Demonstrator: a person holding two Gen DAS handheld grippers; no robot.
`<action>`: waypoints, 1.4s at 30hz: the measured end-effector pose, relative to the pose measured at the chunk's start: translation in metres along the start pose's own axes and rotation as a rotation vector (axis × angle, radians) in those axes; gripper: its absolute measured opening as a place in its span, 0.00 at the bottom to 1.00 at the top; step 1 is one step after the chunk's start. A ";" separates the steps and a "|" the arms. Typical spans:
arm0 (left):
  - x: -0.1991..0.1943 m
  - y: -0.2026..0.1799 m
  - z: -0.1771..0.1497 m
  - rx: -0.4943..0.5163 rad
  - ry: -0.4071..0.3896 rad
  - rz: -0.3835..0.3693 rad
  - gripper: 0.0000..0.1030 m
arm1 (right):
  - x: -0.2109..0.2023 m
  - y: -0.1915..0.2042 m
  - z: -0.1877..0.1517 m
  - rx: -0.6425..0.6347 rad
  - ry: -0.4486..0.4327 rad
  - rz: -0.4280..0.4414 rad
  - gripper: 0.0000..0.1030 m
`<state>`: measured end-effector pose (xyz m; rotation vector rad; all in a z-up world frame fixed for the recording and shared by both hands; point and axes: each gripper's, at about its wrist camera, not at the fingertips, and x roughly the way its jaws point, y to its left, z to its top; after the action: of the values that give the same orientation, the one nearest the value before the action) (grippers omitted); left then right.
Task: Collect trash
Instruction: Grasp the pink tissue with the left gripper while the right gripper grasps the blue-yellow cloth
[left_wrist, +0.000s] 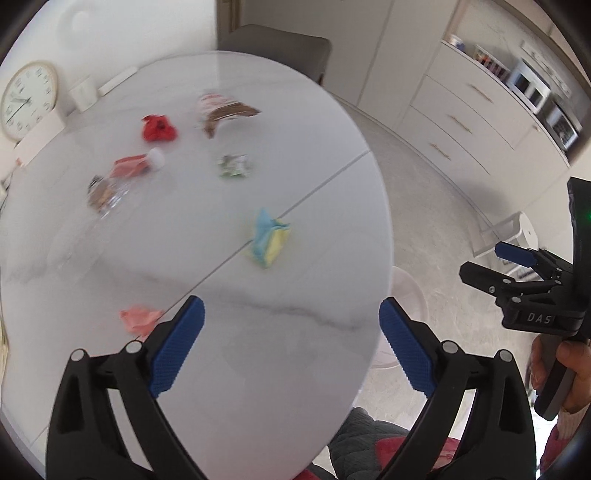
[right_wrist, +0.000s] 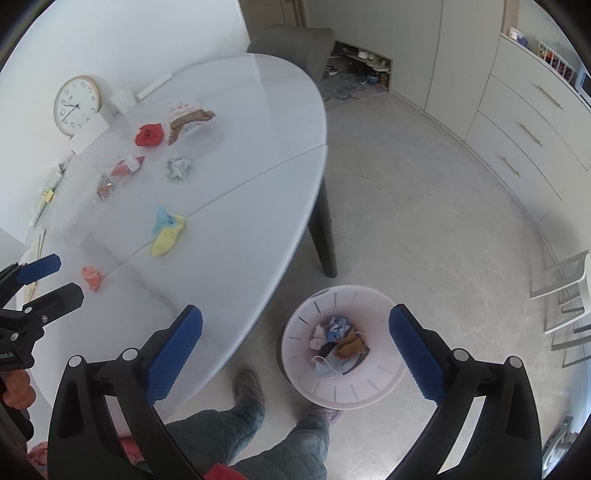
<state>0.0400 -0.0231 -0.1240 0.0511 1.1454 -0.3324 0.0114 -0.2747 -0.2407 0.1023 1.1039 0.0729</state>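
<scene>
White oval bench (right_wrist: 236, 155), marbled, seam running across it; trash scattered on top: pink crumpled paper (right_wrist: 91, 277) near the near-left edge; blue-and-yellow wad (right_wrist: 168, 232) on the seam; green-white crumpled wrapper (right_wrist: 177, 168) farther back; red crumpled piece (right_wrist: 148, 134) and brown-white snack bag (right_wrist: 188, 120) at the far side; clear plastic bottle (right_wrist: 120, 171) with red label lying on its side, left of the wrapper. White slotted bin (right_wrist: 306, 384) on the floor right of the bench, just beside its near edge, holding a face mask and crumpled papers. Left claw (left_wrist: 291, 347): jaws spread wide, nothing between them, above the bench's near part. Right claw (right_wrist: 295, 354): jaws spread wide, empty, above the bin. Round clock (right_wrist: 77, 105) leaning at the far left.
</scene>
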 end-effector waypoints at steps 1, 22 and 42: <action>-0.001 0.011 -0.002 -0.023 0.001 0.006 0.89 | 0.002 0.007 0.003 -0.010 0.000 0.006 0.97; 0.013 0.145 -0.045 -0.258 0.055 0.061 0.93 | 0.030 0.103 0.022 -0.158 0.043 0.058 0.97; 0.083 0.156 -0.036 -0.296 0.120 0.088 0.93 | 0.089 0.125 0.046 -0.172 0.114 0.078 0.97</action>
<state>0.0832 0.1132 -0.2342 -0.1398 1.2972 -0.0803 0.0919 -0.1429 -0.2843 -0.0139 1.2024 0.2455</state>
